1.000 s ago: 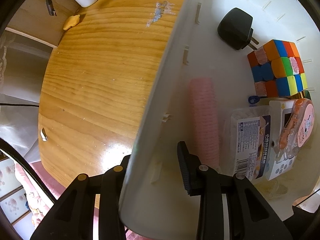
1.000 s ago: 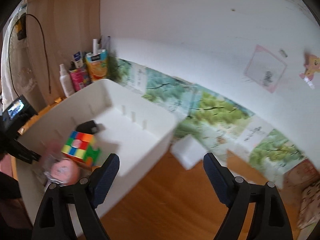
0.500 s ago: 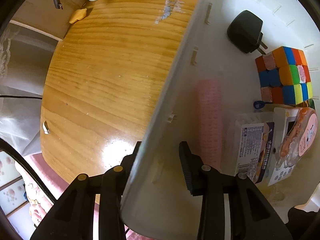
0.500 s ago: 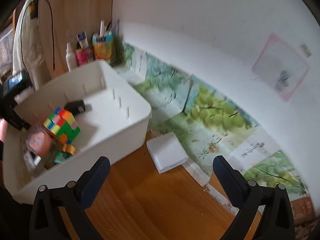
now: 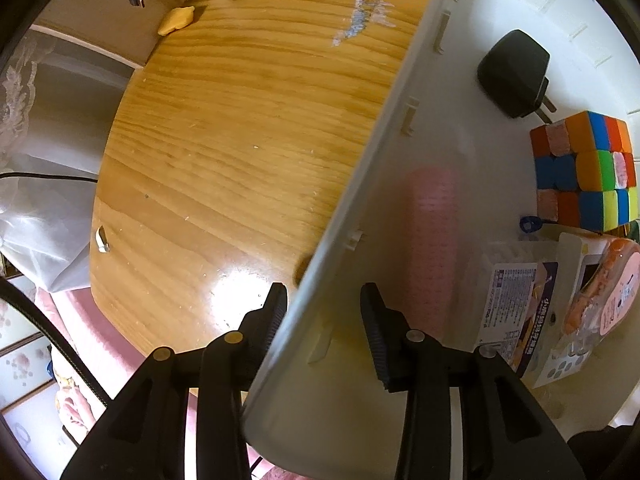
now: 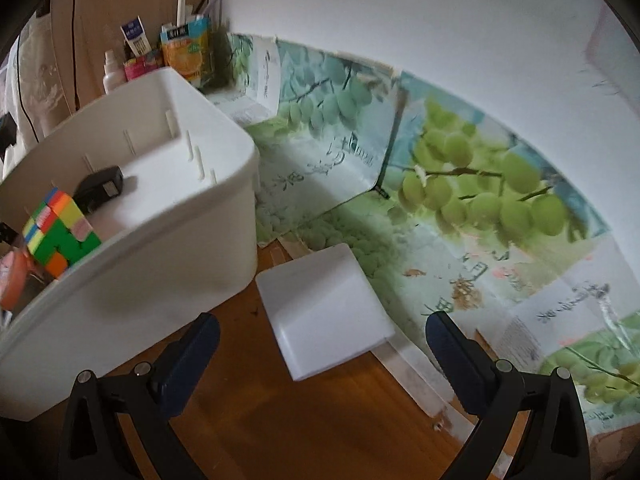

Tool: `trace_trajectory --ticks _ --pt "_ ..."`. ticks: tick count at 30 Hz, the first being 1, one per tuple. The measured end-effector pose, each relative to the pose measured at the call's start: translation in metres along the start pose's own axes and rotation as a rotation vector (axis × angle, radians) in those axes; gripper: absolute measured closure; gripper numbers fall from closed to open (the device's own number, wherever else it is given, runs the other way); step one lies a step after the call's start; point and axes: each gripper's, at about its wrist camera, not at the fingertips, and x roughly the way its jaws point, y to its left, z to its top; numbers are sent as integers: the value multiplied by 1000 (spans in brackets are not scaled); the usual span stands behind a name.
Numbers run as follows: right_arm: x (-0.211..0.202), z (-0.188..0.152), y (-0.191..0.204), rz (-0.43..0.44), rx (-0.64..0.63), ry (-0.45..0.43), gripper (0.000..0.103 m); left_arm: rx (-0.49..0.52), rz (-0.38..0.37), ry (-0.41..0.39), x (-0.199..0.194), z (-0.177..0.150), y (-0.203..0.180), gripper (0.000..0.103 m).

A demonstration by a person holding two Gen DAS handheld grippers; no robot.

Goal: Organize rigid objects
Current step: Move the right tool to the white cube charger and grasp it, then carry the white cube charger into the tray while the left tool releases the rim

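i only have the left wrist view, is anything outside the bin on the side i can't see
Observer: Yes, a flat white box lies on the table beside the bin, against the grape poster.
Operator: are the right tongs on it
Observer: No. The right tongs are wide open; the box sits ahead between the fingers, not gripped.
Operator: anything behind the bin
Observer: An orange carton stands in the back corner.

A wooden table (image 6: 304,420) carries a white bin (image 6: 132,280) left of the right claw (image 6: 322,350) and a white box (image 6: 326,312) just ahead between its fingers.
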Motion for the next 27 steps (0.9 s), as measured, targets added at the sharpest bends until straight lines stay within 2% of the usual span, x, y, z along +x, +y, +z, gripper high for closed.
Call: trace_trajectory --ticks 5,7,9,12,16,21,27 --pt "9 -2 -1 27 39 -5 2 -7 9 1 0 2 -3 60" --pt "9 -2 -1 37 51 -3 14 -15 -1 -2 1 3 -5 60" --pt "9 0 -1 10 68 -8 33 -18 -8 -9 -1 2 -4 60" --pt "8 2 -5 22 108 3 35 -22 -15 -20 -7 3 -2 60" --pt "3 1 0 -8 130 27 38 -39 -36 -50 -18 3 2 57" --pt "-10 -12 7 -40 247 56 40 -59 -100 -107 -38 -3 9 42" --pt "-38 -39 32 -85 375 116 41 -56 -197 -217 -62 -18 17 31"
